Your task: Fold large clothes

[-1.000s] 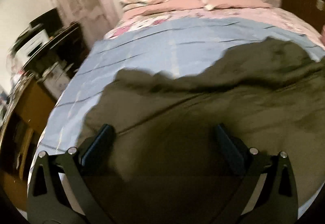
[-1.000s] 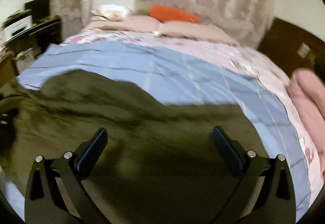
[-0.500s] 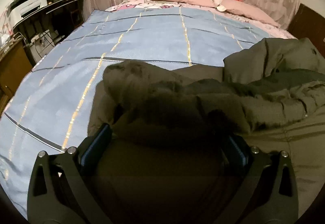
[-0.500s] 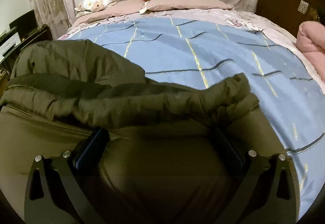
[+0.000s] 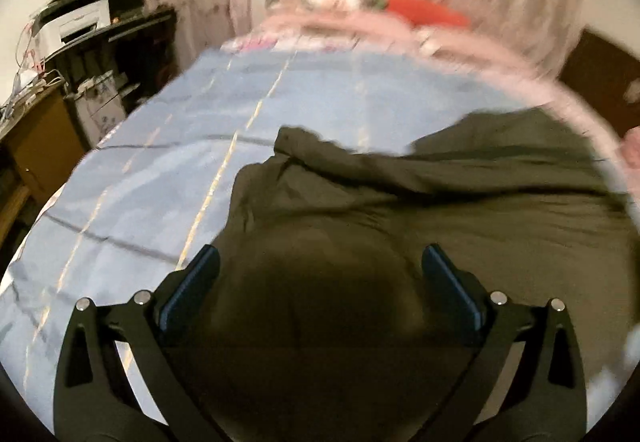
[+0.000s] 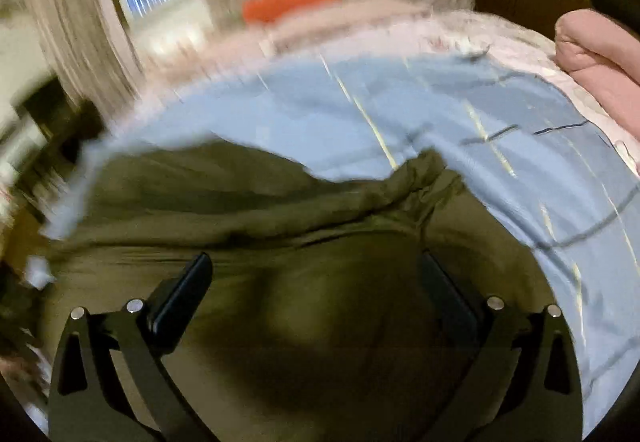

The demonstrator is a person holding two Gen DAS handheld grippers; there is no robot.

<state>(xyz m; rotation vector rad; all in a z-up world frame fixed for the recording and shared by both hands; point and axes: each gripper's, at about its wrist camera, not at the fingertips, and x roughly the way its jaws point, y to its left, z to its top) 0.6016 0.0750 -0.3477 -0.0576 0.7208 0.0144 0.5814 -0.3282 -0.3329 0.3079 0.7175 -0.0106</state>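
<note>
Blue bedspread [image 5: 304,101] across the frame, blurred. Olive coat [image 5: 460,209] spread over the bedspread's near part, bunched ridge on top. Left gripper [image 5: 320,274] and right gripper [image 6: 316,274] above coat, jaws wide, gripping nothing.

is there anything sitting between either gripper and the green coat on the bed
Nothing visible does. The olive green coat fills the space directly ahead of the left hand-held gripper and the right hand-held gripper, both with jaws spread wide. Only the blue bedspread surrounds it.
</note>
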